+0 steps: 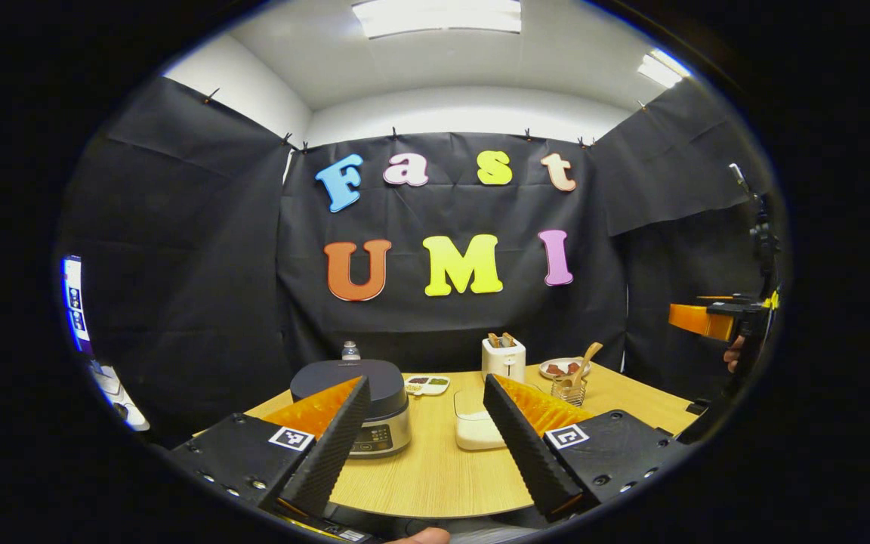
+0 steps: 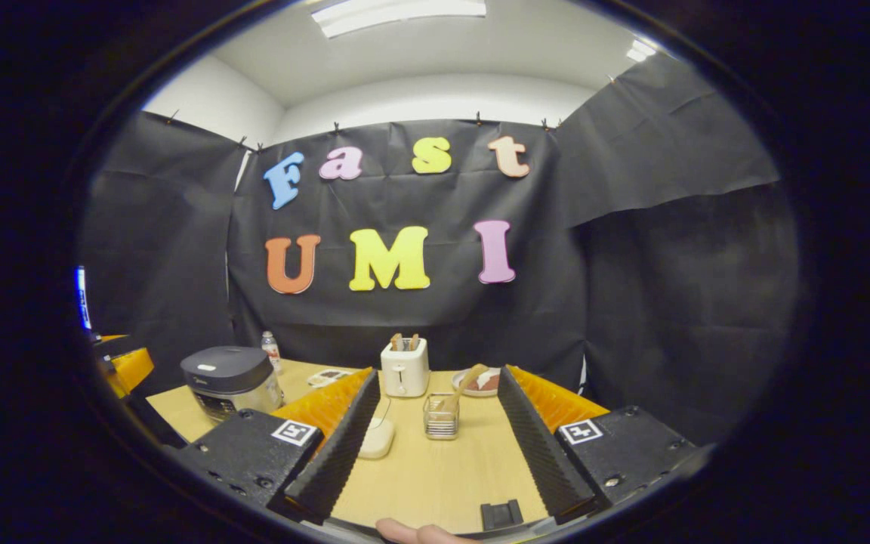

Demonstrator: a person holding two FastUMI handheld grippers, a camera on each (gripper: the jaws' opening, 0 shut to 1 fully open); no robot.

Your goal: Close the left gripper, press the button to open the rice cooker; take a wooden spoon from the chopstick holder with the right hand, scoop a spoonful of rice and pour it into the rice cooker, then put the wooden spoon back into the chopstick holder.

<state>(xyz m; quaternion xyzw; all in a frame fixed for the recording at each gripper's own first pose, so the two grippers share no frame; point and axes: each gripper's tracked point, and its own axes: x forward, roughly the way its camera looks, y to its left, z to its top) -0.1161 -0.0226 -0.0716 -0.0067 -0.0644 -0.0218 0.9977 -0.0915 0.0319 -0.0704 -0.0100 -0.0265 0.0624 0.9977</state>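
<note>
The rice cooker (image 1: 359, 404) sat lower left of centre in the left gripper view with its lid down, and the wooden spoon (image 1: 581, 365) stood in the chopstick holder (image 1: 571, 391) right of centre, beside the white container (image 1: 474, 423) that I took to hold the rice, so I judged that nothing of the task was done yet. My left claw (image 1: 426, 431) was spread wide, holding nothing, above the near edge of the tabletop (image 1: 435, 476), and had yet to close for the button press. My right claw (image 2: 435, 434) gaped open and empty too, the holder framed between its fingers in the right gripper view, leaving every step ahead of me.
</note>
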